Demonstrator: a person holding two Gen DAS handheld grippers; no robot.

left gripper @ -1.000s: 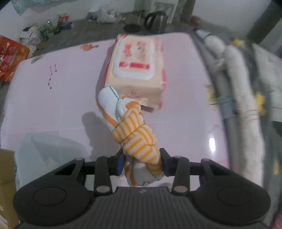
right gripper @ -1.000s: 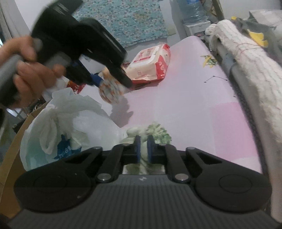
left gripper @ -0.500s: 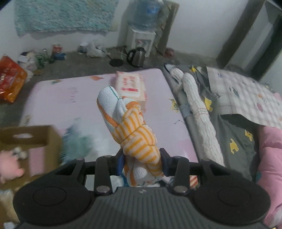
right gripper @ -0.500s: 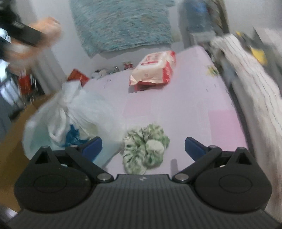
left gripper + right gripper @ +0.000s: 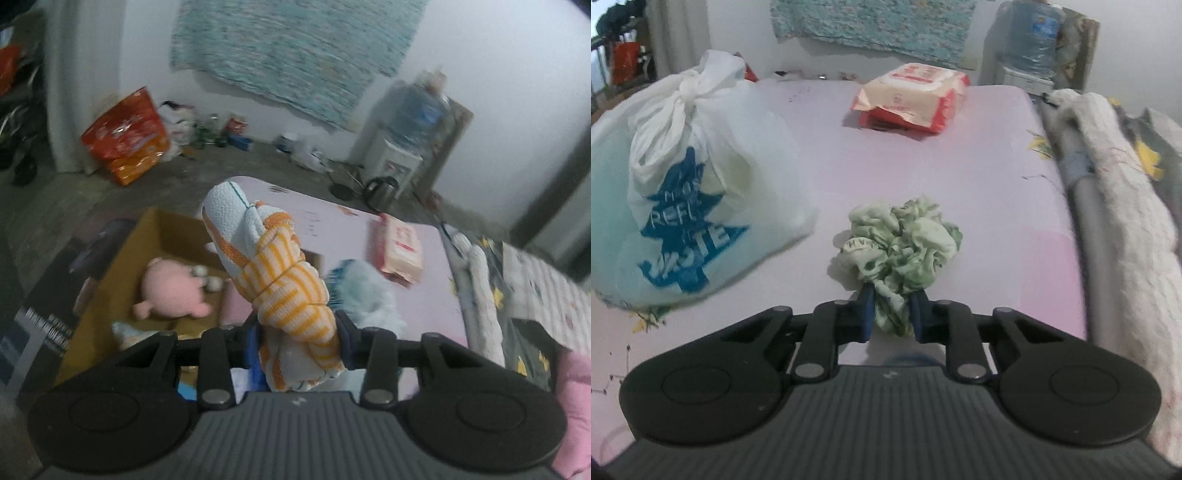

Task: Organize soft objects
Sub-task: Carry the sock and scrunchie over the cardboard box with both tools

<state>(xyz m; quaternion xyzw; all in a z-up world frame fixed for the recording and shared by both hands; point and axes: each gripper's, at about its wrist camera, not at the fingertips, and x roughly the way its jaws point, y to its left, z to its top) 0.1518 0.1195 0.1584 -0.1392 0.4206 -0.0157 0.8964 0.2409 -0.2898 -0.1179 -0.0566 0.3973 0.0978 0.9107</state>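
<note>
Above an open cardboard box (image 5: 122, 258) and on a pink bed (image 5: 894, 162), two grippers, each pinching a soft cloth bundle.

At the left, left gripper (image 5: 297, 345) clamped on a knotted orange-striped cloth (image 5: 280, 288), held up in the air over the box, with a pink plush toy (image 5: 170, 291) lying inside the box below. At the right, right gripper (image 5: 892, 310) just closed, jaws now squeezing the near edge of a crumpled green cloth (image 5: 901, 243) resting on the bed. To the left of the green cloth, a tied white plastic bag (image 5: 690, 184) with blue print, close by but not touching. Farther back on the bed, a pack of wipes (image 5: 912, 98). Along the right edge, a white fuzzy blanket (image 5: 1123, 184).
</note>
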